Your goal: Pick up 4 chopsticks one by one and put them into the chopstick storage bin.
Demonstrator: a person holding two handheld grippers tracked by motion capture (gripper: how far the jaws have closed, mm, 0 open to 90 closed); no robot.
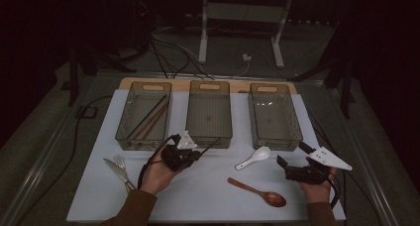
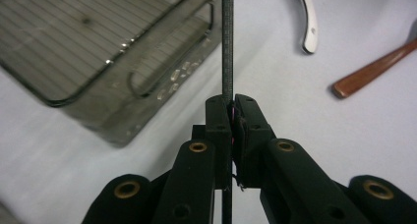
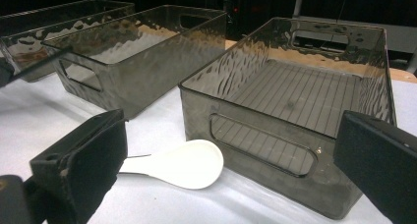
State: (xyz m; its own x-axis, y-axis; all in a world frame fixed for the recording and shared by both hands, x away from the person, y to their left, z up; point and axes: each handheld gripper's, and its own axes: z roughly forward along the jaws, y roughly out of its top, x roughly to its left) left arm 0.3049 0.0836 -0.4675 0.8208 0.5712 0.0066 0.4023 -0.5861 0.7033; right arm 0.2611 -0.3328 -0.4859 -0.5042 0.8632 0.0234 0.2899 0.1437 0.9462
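Three bins in a row: left bin [image 1: 143, 116] has chopsticks [image 1: 150, 118], middle bin [image 1: 209, 113] and right bin [image 1: 274, 115] empty. My left gripper [image 2: 231, 111] clamps a dark chopstick [image 2: 226, 42] just off the middle bin's near edge. My right gripper [image 3: 228, 160] gapes wide behind the white spoon [image 3: 184, 163]. Wooden spoon [image 1: 257, 191], fork [image 1: 122, 165] and knife [image 1: 115, 170] lie on open table [image 1: 208, 196].
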